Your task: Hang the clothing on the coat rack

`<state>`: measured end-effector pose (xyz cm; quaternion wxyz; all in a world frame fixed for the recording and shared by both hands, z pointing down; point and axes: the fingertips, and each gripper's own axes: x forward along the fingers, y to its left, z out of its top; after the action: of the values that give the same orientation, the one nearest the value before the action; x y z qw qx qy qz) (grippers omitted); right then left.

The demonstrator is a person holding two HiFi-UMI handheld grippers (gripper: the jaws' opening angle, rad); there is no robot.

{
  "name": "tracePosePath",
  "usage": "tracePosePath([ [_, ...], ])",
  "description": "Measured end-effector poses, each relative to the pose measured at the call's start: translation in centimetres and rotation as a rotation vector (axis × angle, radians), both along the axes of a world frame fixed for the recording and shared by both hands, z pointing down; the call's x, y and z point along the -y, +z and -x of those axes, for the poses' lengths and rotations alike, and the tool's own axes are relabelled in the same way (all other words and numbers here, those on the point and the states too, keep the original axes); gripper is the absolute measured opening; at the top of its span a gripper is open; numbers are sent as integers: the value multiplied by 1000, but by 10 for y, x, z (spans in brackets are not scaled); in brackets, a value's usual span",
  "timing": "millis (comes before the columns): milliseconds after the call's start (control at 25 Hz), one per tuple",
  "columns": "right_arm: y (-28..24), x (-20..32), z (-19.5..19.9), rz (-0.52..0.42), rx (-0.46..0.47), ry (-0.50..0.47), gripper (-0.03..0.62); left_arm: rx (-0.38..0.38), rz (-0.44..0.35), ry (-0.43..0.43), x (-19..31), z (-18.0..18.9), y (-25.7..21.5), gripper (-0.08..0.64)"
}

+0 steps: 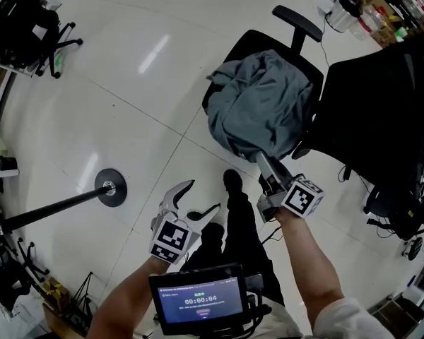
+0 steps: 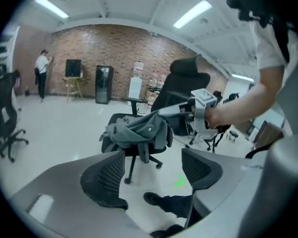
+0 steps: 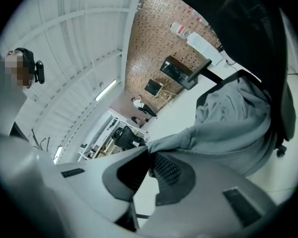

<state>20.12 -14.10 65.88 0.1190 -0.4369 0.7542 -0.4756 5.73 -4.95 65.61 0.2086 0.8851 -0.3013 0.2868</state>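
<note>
A grey garment [image 1: 260, 104] lies bunched on the seat of a black office chair [image 1: 297, 21]. My right gripper [image 1: 266, 165] is shut on the garment's near edge, and a fold of the cloth [image 3: 223, 133] is pinched between its pads [image 3: 165, 166]. My left gripper [image 1: 191, 200] stands open over the bare floor, left of the chair, with nothing between its fingers [image 2: 105, 176]. In the left gripper view the garment [image 2: 138, 129] sits ahead on the chair, with the right gripper [image 2: 175, 110] on it. The coat rack's round base [image 1: 110, 187] and dark pole [image 1: 46, 213] stand at the left.
A second black chair [image 1: 381, 101] stands close on the right, and another chair [image 1: 30, 18] sits at the far top left. The person's shoe [image 1: 232, 181] is on the floor between the grippers. A person [image 2: 41, 73] stands far off by the brick wall.
</note>
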Motion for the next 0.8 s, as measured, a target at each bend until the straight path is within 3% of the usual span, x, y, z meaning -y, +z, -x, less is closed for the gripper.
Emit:
tracePosePath([
  [240,-48,24,-13,-38,90,-13,23,259,-330,282,57,-56,16,428],
  [440,-67,34,-17,-38,166,-39,23,430,-529,465,106,-88,33,459],
  [640,-91,43,-15,-68,207,-84,23,499,-695,569,142,-120,27,466],
  [800,-96,54,-16,-81,212,-98,23,525,-735,598,167,-138,28,437],
])
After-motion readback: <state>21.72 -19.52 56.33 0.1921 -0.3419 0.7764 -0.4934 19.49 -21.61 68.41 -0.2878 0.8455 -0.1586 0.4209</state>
